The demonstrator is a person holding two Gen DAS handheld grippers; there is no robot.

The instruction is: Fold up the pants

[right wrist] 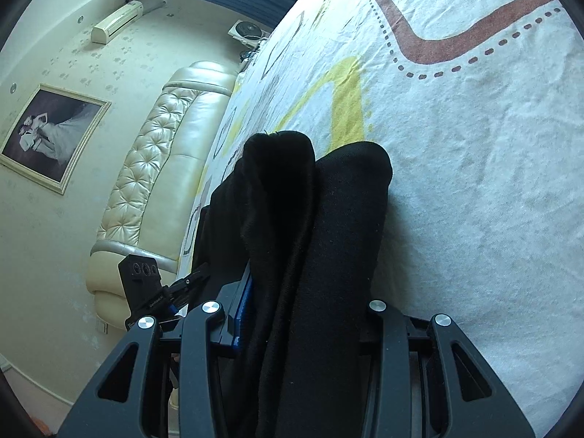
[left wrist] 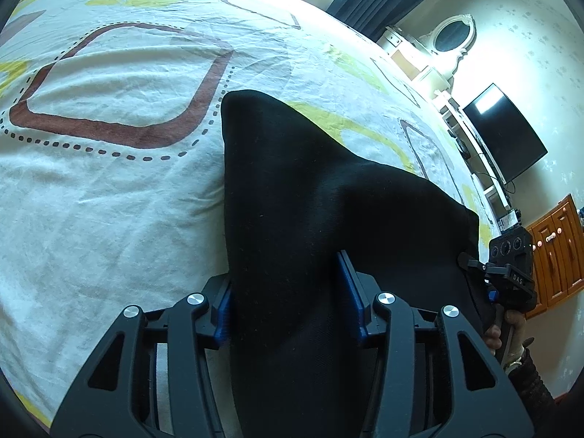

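Note:
Black pants are held above a patterned bed sheet. My left gripper is shut on the pants, the cloth bunched between its blue pads. My right gripper is shut on the pants too, with thick folded cloth rising between its fingers and hiding the right pad. The right gripper's body shows at the right in the left wrist view; the left gripper's body shows at the lower left in the right wrist view.
The sheet covers a large bed with a cream tufted headboard. A framed photo hangs on the wall. A dark television, a white dresser with an oval mirror and a wooden cabinet stand past the bed.

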